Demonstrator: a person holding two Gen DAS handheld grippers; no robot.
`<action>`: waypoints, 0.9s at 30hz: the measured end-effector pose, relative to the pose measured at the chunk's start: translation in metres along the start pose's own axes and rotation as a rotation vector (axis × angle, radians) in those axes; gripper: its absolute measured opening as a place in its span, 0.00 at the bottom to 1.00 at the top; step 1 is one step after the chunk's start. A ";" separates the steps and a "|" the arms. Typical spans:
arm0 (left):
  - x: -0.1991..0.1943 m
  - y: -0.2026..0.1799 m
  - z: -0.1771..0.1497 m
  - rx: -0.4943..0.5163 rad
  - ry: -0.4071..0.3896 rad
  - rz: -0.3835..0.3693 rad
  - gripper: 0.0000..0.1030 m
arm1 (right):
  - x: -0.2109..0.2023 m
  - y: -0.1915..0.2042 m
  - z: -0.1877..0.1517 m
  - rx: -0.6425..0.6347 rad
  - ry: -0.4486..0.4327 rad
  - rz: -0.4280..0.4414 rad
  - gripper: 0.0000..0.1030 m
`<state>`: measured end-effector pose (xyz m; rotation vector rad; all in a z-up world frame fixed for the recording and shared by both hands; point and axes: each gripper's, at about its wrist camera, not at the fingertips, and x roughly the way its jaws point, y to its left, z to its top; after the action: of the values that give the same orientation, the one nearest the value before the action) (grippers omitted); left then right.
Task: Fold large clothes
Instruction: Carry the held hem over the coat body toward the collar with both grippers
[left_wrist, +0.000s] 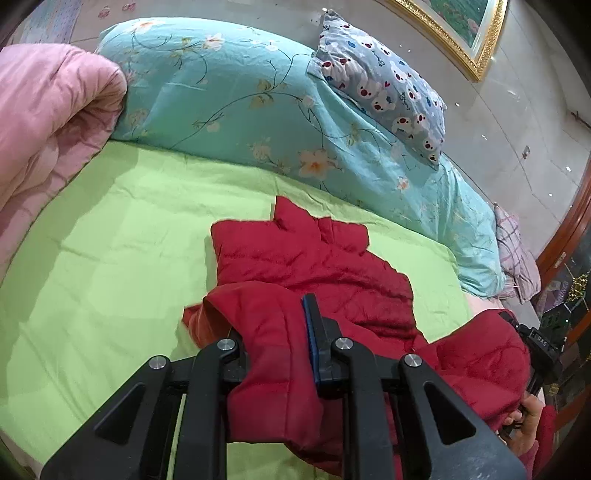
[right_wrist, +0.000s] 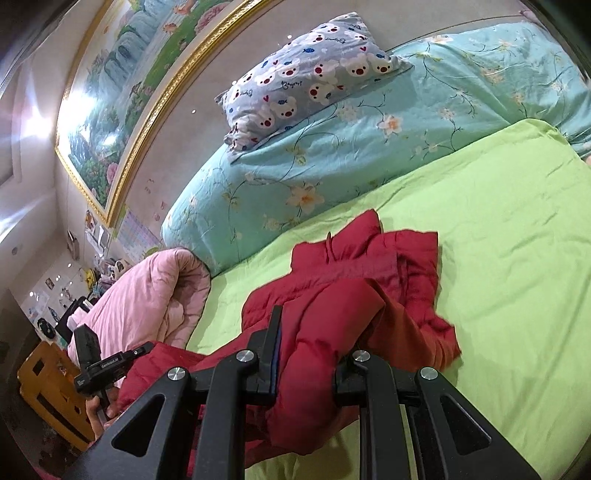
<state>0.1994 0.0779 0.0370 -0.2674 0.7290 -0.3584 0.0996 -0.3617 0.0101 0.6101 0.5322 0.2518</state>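
Left wrist, fingers (left_wrist: 308, 332) pinching red jacket (left_wrist: 314, 258), right likewise

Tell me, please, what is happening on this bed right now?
A person is folding a red padded jacket on the green sheet with a handheld gripper in each hand. The left gripper has its jaws closed on a bunched part of the jacket, and the right gripper grips another part in the same way. Both held parts are lifted, while the rest lies crumpled on the sheet, short of the teal floral duvet.
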 end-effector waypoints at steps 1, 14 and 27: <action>0.006 -0.001 0.006 0.001 -0.002 0.008 0.16 | 0.005 -0.002 0.005 0.002 -0.003 -0.002 0.17; 0.080 0.005 0.058 -0.033 0.015 0.058 0.16 | 0.069 -0.029 0.055 0.040 -0.001 -0.046 0.17; 0.171 0.014 0.093 -0.027 0.077 0.155 0.16 | 0.147 -0.077 0.088 0.098 0.045 -0.138 0.17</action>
<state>0.3849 0.0310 -0.0038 -0.2220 0.8250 -0.2125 0.2757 -0.4099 -0.0341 0.6605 0.6300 0.1093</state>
